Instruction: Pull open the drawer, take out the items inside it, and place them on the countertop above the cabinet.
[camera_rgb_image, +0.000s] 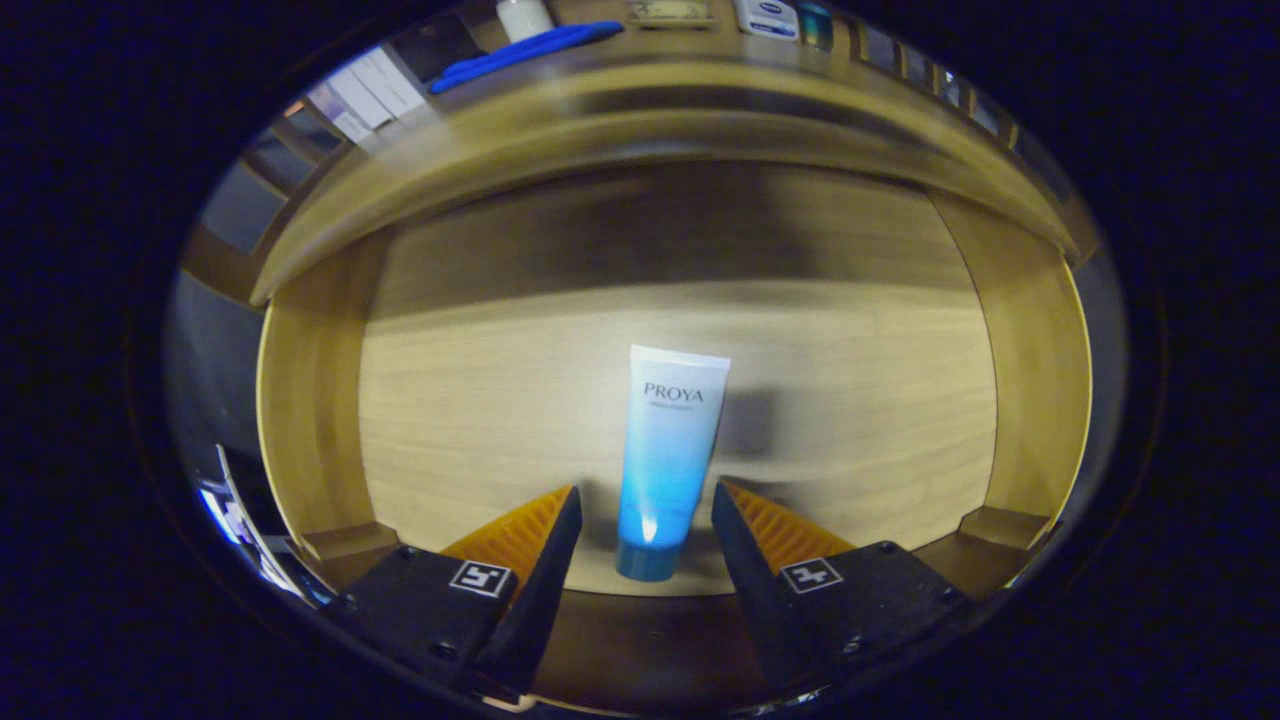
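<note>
One tube (667, 455) is seen lying on the floor of the open drawer (320, 420), cap end nearest the gripper (646, 505). The fingers are spread wide, one on each side of the tube's lower part, and neither is seen to touch it. The drawer is judged to be already pulled out, so the step in hand is the removal of the tube. For the next move, the fingers are to be lowered around the tube and closed on its body above the cap, then lifted clear of the drawer walls. Beyond the tube, above the drawer, the surface (640, 75) is seen, with a blue item (525, 52) and several containers already on it.
</note>
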